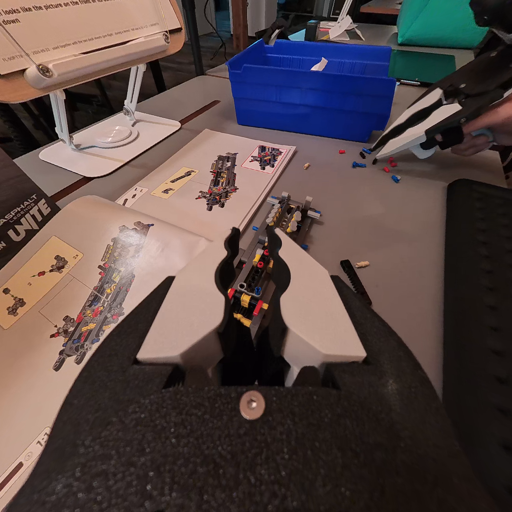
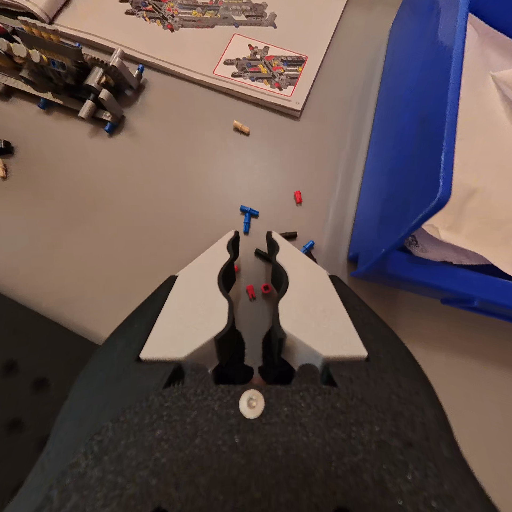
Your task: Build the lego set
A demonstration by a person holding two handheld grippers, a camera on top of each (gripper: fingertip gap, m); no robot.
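A: Closest to the lens, the left gripper (image 1: pixel 250 232) has its two fingers set on either side of the long lego chassis (image 1: pixel 266 257), which lies on the grey table (image 1: pixel 374 235). Its near end sits deep between the black pads. Whether the pads press the model or merely flank it, I cannot tell.

B: And the other one?

A: Right gripper (image 2: pixel 252 235) is spread a little, tips low over the table, gripping nothing. Between its fingers lie two small red pins (image 2: pixel 257 290) and a black pin (image 2: pixel 261 253).

B: Just past the tips?

A: A blue T-shaped pin (image 2: pixel 248 217) ahead, a second blue pin (image 2: pixel 308 246) and another black pin (image 2: pixel 289 235) off the right finger, a lone red pin (image 2: pixel 297 197) farther on, and a tan pin (image 2: pixel 241 127) well beyond that.

B: What surrounds all this?

A: A blue plastic bin (image 2: pixel 410 155) stands to the right of the loose pins, with white paper (image 2: pixel 484 138) inside. An open instruction booklet (image 1: pixel 216 177) lies left of the chassis, touching or nearly touching it. From the left wrist view, a black toothed beam (image 1: pixel 356 279) and another tan pin (image 1: pixel 362 264) rest on the table right of the model, and a white book stand (image 1: pixel 110 144) stands behind the booklet.
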